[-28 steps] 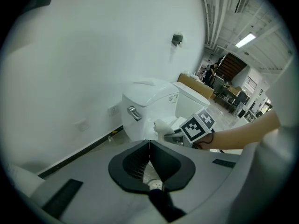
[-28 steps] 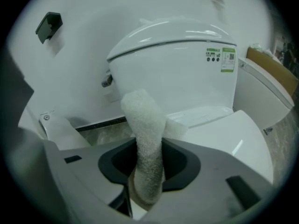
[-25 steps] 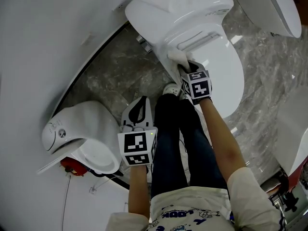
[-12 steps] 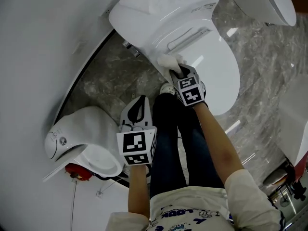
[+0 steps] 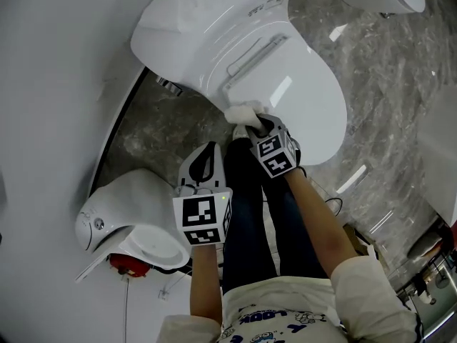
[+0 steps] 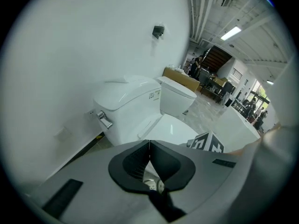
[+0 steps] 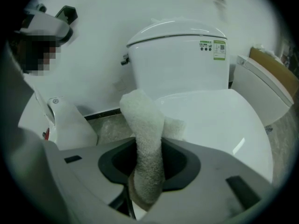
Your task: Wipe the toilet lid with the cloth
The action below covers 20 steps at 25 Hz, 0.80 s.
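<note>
my right claw (image 7: 149, 146) is clamped on the cloth (image 7: 142, 120), a pale terry strip standing up between the jaws. its lower end sinks into the dark throat of the claw, so i can't see where it finishes. from the head view only a small bunch of it shows past the fingertips, pressed on the near left edge of the toilet lid (image 5: 300, 98); whatever lies under the claw is covered. the lid is down, white and glossy with a bright glare streak, and the tank (image 7: 180, 55) rises behind it with a small label i can't read.

my left claw (image 6: 149, 146) hangs well apart from the lid, above my dark trouser legs (image 5: 250, 213). its jaws meet at the tips and hold nothing.

the floor (image 5: 178, 120) is grey marbled tile, meeting a plain white wall (image 5: 57, 84). a second toilet bowl (image 5: 136, 220) sits down to my left, something red under it that i can't make out. another white fixture is cut off at the top right.
</note>
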Tool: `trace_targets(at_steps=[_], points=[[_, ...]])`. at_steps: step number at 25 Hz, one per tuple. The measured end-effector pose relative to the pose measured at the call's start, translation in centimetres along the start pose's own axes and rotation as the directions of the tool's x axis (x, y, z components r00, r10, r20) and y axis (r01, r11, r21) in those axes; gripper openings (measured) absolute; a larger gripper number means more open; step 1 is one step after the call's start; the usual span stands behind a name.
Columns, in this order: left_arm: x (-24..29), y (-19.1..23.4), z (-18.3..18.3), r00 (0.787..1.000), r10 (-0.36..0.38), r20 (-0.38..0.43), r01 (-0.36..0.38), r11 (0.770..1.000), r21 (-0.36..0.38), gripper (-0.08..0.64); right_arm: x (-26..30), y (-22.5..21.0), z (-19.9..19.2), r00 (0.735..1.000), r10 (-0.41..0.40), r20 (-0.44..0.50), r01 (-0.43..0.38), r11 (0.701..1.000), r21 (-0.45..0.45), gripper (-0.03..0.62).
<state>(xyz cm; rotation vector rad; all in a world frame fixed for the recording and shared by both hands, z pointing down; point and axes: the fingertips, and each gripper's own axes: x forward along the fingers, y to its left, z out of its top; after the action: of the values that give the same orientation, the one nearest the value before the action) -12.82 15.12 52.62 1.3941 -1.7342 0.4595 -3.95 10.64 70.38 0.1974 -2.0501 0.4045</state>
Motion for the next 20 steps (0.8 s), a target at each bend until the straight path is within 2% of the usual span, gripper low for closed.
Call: trace_targets(at_steps=[7, 20], points=[[1.5, -3.2, 0.6, 0.999, -0.039, -0.016, 0.040, 0.998, 0.055, 0.005, -1.9, -0.5, -4.0, 1.000, 0.017, -0.012, -0.017, 1.000, 0.003, 0.123], [3.4, -8.6, 1.1, 0.992, -0.110, -0.055, 0.117, 0.981, 0.156, 0.005, -6.2, -2.6, -12.3, 0.999, 0.010, -0.037, -0.007, 0.997, 0.080, 0.123]])
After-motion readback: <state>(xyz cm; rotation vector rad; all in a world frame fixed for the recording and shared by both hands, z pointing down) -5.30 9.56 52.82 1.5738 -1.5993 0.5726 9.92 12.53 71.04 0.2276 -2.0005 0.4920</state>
